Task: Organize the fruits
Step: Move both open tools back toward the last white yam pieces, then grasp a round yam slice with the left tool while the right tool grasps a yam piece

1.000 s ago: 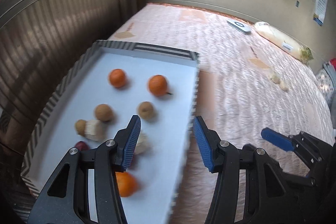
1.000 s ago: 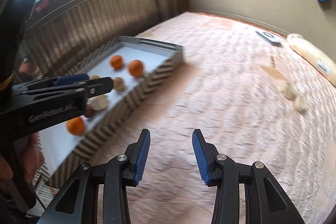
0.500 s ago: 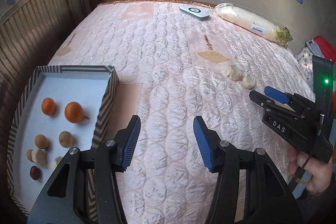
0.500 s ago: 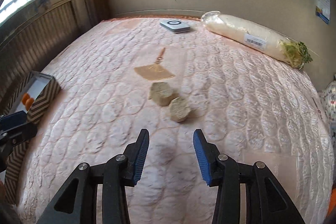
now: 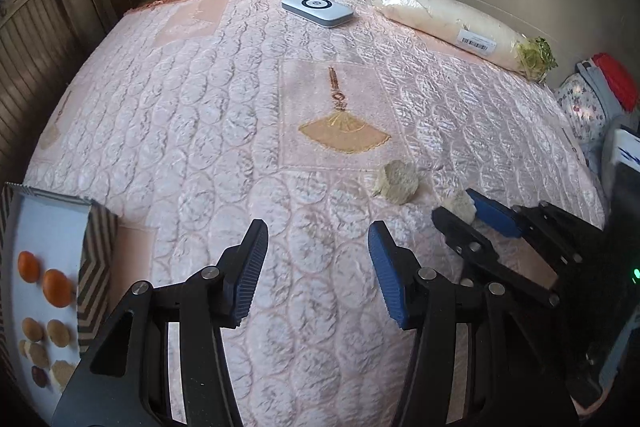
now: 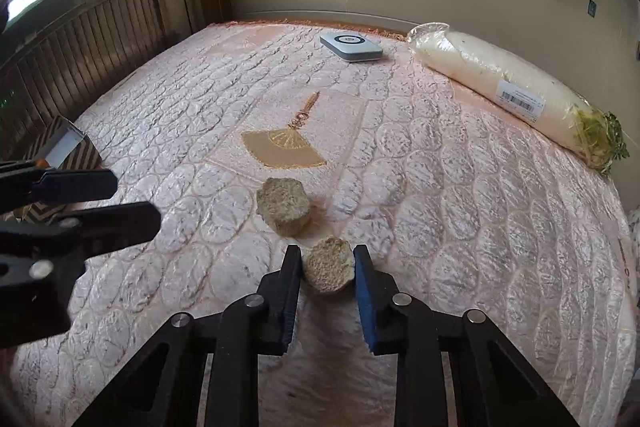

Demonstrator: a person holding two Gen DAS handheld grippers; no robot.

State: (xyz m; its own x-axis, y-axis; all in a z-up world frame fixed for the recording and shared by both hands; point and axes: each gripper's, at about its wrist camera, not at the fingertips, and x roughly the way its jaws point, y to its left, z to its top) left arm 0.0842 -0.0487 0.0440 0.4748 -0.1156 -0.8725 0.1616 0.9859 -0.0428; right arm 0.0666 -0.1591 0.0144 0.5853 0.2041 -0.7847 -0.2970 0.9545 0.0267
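Two beige crumbly chunks lie on the pink quilt. In the right wrist view my right gripper (image 6: pixel 327 263) is closing its jaws on the nearer chunk (image 6: pixel 328 273), and both pads touch its sides. The other chunk (image 6: pixel 284 207) sits just beyond, free. My left gripper (image 5: pixel 318 239) hovers open over bare quilt, left of that chunk (image 5: pixel 398 181), nothing between its fingers. A striped tray (image 5: pixel 96 267) at the far left holds two oranges (image 5: pixel 58 287), small brown fruits (image 5: pixel 58 333) and other pieces.
A plastic-wrapped white radish (image 6: pixel 508 91) lies along the back right of the bed. A flat white device (image 6: pixel 351 47) rests near the far edge. Slatted wood panelling (image 6: pixel 80 39) borders the left side. Folded cloths (image 5: pixel 588 99) are piled at the right.
Both grippers swung right, away from the tray, over the quilt. The right gripper came down over the nearer beige chunk and its jaws narrowed onto it. The left stayed open.
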